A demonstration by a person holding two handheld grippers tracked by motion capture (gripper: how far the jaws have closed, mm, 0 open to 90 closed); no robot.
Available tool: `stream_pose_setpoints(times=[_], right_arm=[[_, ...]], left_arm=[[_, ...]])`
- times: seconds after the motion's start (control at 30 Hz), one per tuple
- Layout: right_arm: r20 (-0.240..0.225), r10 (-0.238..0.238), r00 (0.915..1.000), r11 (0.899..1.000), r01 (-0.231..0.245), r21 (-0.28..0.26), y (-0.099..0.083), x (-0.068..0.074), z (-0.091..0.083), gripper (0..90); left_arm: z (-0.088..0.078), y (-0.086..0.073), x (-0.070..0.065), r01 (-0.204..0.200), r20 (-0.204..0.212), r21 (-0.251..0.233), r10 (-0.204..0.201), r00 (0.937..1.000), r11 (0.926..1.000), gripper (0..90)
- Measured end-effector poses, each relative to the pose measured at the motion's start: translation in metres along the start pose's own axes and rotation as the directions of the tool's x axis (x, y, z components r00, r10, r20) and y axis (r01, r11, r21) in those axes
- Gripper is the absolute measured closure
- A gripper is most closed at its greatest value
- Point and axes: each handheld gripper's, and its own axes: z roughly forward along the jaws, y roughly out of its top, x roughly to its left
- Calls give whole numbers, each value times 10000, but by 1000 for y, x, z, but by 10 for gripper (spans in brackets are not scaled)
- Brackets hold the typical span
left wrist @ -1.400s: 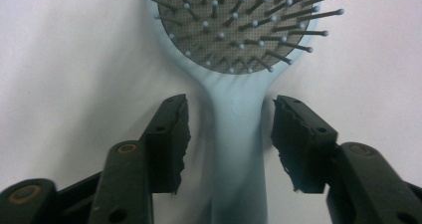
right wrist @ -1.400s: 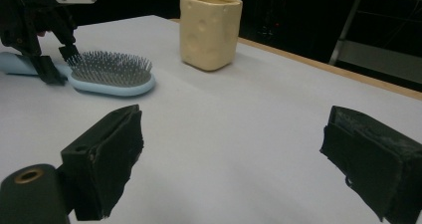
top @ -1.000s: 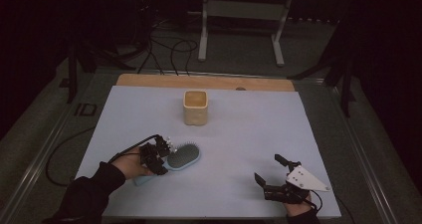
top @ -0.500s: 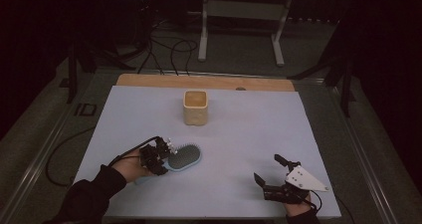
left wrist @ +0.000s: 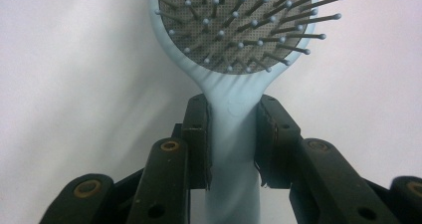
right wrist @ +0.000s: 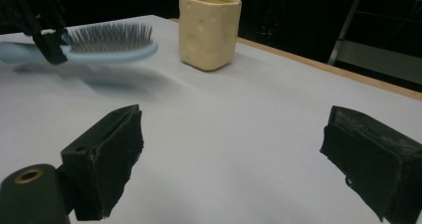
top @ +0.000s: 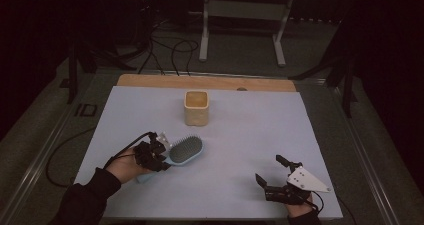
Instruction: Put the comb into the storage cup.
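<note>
The left hand-held gripper [left wrist: 232, 134] is clamping the pale blue hairbrush [left wrist: 234, 50] by its handle (bristles up); the right hand-held gripper [right wrist: 239, 159] is sitting wide open, holding nothing.

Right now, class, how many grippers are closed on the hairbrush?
1. The left gripper clamps the handle of the hairbrush at the table's near left. The right gripper rests open and empty at the near right.
</note>
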Motion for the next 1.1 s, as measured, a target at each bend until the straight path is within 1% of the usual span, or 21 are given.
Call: stream_pose_setpoints(times=[0.03, 0.1, 0.27, 0.3, 0.43, 0.47, 0.53, 0.57, 0.6, 0.63, 0.67, 0.7, 0.77, 0.8, 0.87, 0.9, 0.93, 1.0, 1.03, 1.07, 1.1], right_arm=[[3, -1, 10000, 10000, 1, -2, 0, 0, 0, 86], [-3, -10, 10000, 10000, 10, -4, 0, 0, 0, 86], [3, 15, 10000, 10000, -15, 2, 0, 0, 0, 86], [9, 26, 10000, 10000, -26, -6, 0, 0, 0, 86], [-2, 3, 10000, 10000, -3, 3, 0, 0, 0, 86], [-8, 9, 10000, 10000, -9, -3, 0, 0, 0, 86], [-9, 16, 10000, 10000, -16, -17, 0, 0, 0, 86], [-12, 29, 10000, 10000, -29, -3, 0, 0, 0, 86], [-16, 35, 10000, 10000, -35, 1, 0, 0, 0, 86], [-11, 39, 10000, 10000, -39, 8, 0, 0, 0, 86], [-19, 44, 10000, 10000, -44, -5, 0, 0, 0, 86], [-4, 58, 10000, 10000, -58, -4, 0, -1, 0, 86], [-10, 44, 10000, 10000, -44, 0, 0, -1, 0, 86], [-24, 41, 10000, 10000, -41, 4, 0, 0, 0, 85], [-34, 64, 10000, 10000, -64, 18, 0, -1, 1, 86], [-40, 84, 10000, 10000, -84, 25, 0, -1, 1, 86], [-47, 108, 9999, 9999, -107, 33, 0, -1, 1, 86], [-49, 92, 9999, 10000, -92, 37, 0, -1, 1, 86], [-62, 95, 9999, 9999, -95, 33, 0, -1, 1, 86], [-72, 109, 9999, 9999, -108, 29, -1, -1, 1, 86], [-70, 120, 9999, 9999, -120, 35, -1, -1, 1, 86]], left_arm=[[-3, 0, -1, 90, -20, -278, -91, 10000, 9996, 701], [-7, 2, -2, 78, -29, -540, -80, 10000, 9985, 701], [-19, 7, -4, 131, -93, -1473, -146, 9998, 9890, 701], [-22, 8, -5, 116, -282, -1680, -166, 9995, 9857, 701], [-31, 13, -7, 113, -578, -2313, -253, 9980, 9728, 701], [-33, 15, -7, 208, -553, -2484, -356, 9978, 9684, 701], [-36, 16, -8, 160, -588, -2763, -335, 9977, 9609, 701], [-38, 17, -7, 207, -559, -2830, -380, 9977, 9589, 701], [-38, 18, -8, 149, -697, -2891, -366, 9969, 9572, 701], [-40, 19, -9, 116, -775, -3034, -369, 9963, 9528, 701], [-40, 20, -8, 160, -586, -3121, -360, 9976, 9499, 701], [-41, 21, -8, 137, -714, -3228, -387, 9967, 9464, 701], [-43, 22, -9, 107, -763, -3304, -380, 9964, 9438, 701], [-45, 23, -9, 117, -856, -3516, -446, 9953, 9361, 701], [-48, 25, -9, 100, -826, -3676, -434, 9956, 9299, 701], [-50, 26, -9, 137, -949, -3835, -542, 9940, 9234, 701], [-53, 27, -9, 157, -840, -3906, -526, 9951, 9204, 701], [-56, 29, -9, 125, -1005, -4128, -591, 9932, 9107, 701], [-59, 30, -8, 183, -907, -4139, -613, 9940, 9101, 701], [-60, 31, -8, 153, -945, -4291, -617, 9936, 9031, 701], [-60, 31, -8, 153, -945, -4291, -617, 9936, 9031, 701]])
